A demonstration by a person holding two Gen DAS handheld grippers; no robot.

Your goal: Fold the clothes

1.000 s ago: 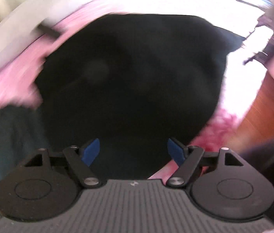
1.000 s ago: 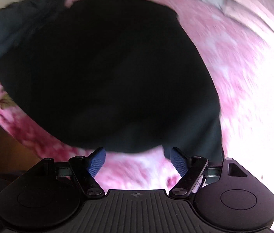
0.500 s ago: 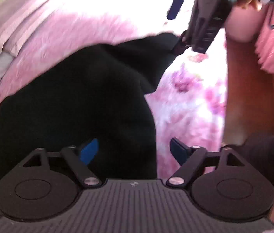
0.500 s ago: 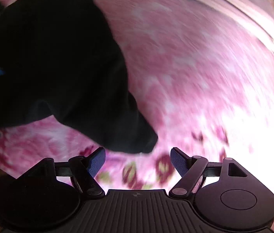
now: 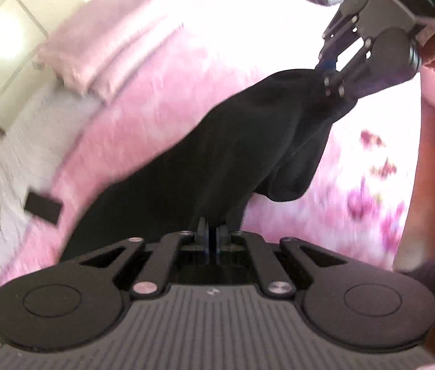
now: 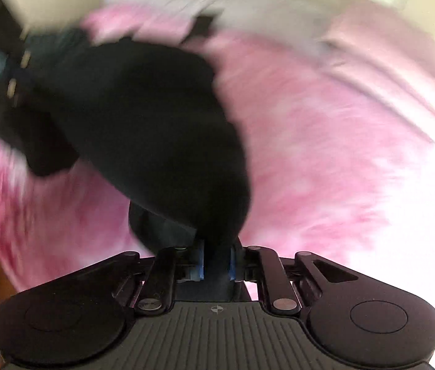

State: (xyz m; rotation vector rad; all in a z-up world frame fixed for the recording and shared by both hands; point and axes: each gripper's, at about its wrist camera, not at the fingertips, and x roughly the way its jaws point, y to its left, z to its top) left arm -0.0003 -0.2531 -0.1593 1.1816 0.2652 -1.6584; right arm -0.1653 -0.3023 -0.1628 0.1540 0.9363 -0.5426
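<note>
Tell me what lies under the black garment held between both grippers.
Under the black fabric garment lies a fuzzy pink floral blanket. The blanket directly beneath it is covered, so anything there stays hidden.

Matt black cloth garment [image 5: 217,160] over a fuzzy pink blanket [image 5: 143,101]; ribbed matt plastic left gripper [image 5: 212,237].

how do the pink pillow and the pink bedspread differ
The pink pillow is pale and plain; the pink bedspread is deeper pink with dark floral blotches. The pillow lies small at the far edge; the bedspread stretches wide beneath the black garment. Both look soft and pink.
</note>
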